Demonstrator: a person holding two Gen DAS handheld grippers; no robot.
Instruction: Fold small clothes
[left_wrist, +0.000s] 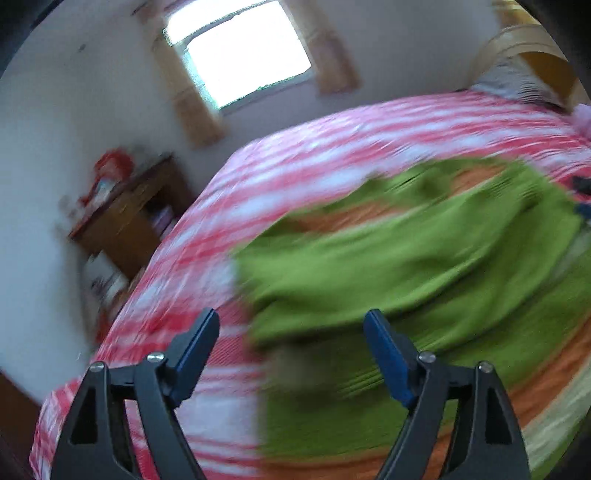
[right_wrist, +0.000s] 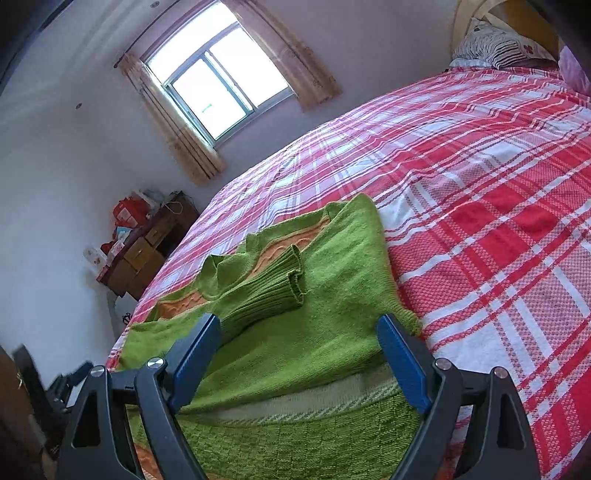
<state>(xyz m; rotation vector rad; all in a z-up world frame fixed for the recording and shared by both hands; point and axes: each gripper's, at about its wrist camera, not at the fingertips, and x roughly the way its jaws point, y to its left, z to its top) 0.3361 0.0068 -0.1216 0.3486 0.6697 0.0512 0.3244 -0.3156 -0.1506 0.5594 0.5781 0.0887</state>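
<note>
While both tongs, left tongs (left_wrist: 291, 332) and right tongs (right_wrist: 299, 336), stand spread, the green sweater (right_wrist: 332, 280) lies just beneath them, unpinched.

We saw the green knitted sweater (right_wrist: 332, 295) lying partly folded near the bed's (right_wrist: 480, 184) left edge, one ribbed sleeve (right_wrist: 280, 284) laid across its body, orange knit showing at the neck, a pale striped band along its near hem.
</note>
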